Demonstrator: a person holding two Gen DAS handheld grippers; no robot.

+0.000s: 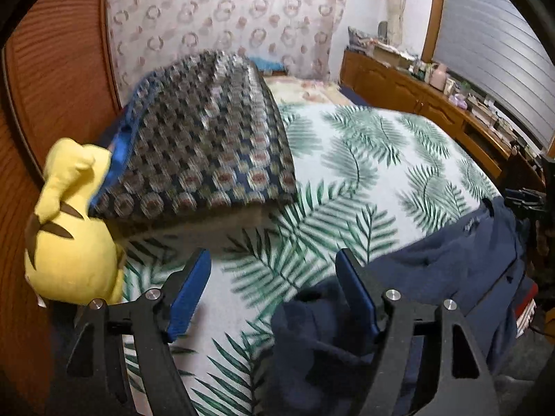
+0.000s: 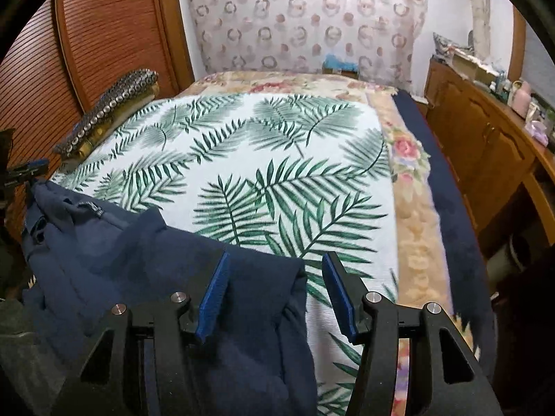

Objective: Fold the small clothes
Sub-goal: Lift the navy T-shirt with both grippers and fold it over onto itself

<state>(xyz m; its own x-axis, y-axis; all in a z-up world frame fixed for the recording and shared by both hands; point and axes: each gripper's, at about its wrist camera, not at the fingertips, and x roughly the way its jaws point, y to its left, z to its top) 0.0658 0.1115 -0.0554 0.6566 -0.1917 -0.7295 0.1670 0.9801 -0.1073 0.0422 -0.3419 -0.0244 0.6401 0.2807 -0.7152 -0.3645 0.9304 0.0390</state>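
Blur softens the left wrist view, and the navy garment (image 1: pixel 433 277) there runs out of the frame at lower right, its far end hidden behind the left claw (image 1: pixel 274 294), whose blue pads stand apart, gripping nothing. In the right wrist view the same garment (image 2: pixel 138 260) fills the lower left on the leaf-print bed cover (image 2: pixel 277 159), stretching from left edge toward centre, its small label at upper left. The right claw (image 2: pixel 274 298) is open too, one pad over the cloth's edge. Open cover lies beyond. A yellow plush toy (image 1: pixel 69 235) and patterned folded blanket (image 1: pixel 208 145) crowd the left view's left side.
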